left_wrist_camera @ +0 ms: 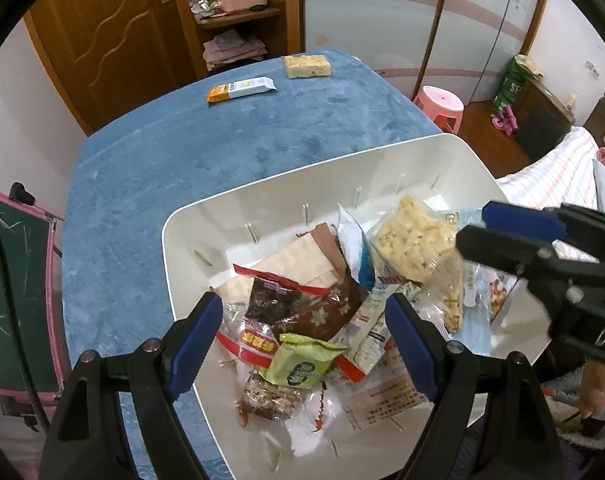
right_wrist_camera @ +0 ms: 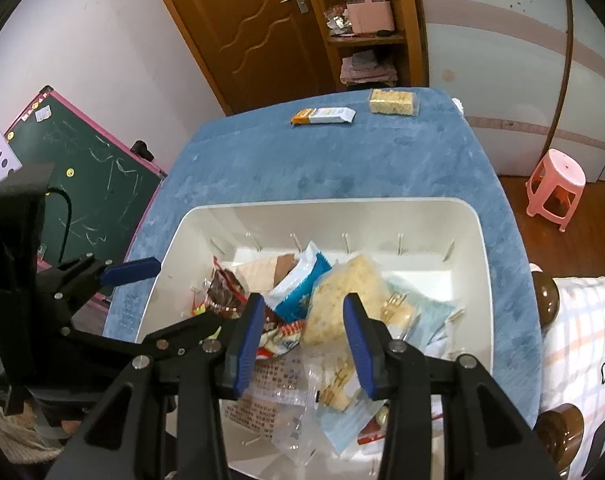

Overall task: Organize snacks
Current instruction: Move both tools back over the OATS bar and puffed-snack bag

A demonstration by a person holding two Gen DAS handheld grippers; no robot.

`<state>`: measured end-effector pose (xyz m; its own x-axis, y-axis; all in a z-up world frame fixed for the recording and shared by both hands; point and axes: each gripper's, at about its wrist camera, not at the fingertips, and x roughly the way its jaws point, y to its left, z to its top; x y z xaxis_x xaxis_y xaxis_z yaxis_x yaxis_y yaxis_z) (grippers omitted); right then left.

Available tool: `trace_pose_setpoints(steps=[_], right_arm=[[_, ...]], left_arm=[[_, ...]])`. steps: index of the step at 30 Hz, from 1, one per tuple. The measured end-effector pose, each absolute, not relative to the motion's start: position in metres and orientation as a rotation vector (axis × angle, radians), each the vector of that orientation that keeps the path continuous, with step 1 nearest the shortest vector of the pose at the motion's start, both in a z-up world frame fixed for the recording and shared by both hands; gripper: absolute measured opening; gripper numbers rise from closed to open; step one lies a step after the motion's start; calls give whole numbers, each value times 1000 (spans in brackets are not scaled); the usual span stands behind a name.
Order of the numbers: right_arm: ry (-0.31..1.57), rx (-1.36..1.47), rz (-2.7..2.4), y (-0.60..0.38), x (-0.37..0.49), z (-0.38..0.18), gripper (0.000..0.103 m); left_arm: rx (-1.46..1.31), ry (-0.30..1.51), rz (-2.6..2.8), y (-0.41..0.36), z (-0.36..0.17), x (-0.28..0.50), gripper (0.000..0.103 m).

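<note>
Both claws hang over the white bin (right_wrist_camera: 478, 240) of mixed snacks (left_wrist_camera: 302, 312) — left claw (left_wrist_camera: 304, 332) wide, right claw (right_wrist_camera: 302, 332) narrower, neither gripping anything. Farther off on the blue tabletop (left_wrist_camera: 182, 152) lie a wrapped bar (left_wrist_camera: 240, 89) and a rice cake pack (left_wrist_camera: 307, 66).

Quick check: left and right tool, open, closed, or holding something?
Left tool: open, empty, above the snacks in the white bin.
Right tool: open, holding nothing, over the puffed-rice bar.

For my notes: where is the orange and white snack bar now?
In both views the orange and white snack bar lies on the blue table's far side, left of the puffed rice cake, outside the white bin.
</note>
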<state>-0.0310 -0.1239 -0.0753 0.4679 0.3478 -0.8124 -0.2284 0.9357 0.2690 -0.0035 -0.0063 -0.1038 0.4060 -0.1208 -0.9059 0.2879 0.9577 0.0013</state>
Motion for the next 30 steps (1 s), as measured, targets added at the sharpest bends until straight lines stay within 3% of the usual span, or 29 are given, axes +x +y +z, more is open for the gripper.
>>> trace_pose_setpoints(steps=[7,16,30], right_arm=[[972,130,320,-138,-6,-51,41],[932,131,285,-164,47,-4,41],[892,137,191,-195,207,79,42]], left_arm=[[147,1096,-228,2,-86,20,82],[184,966,-175,15,-19,78,83],[291,917,-81,12,42,245,83]])
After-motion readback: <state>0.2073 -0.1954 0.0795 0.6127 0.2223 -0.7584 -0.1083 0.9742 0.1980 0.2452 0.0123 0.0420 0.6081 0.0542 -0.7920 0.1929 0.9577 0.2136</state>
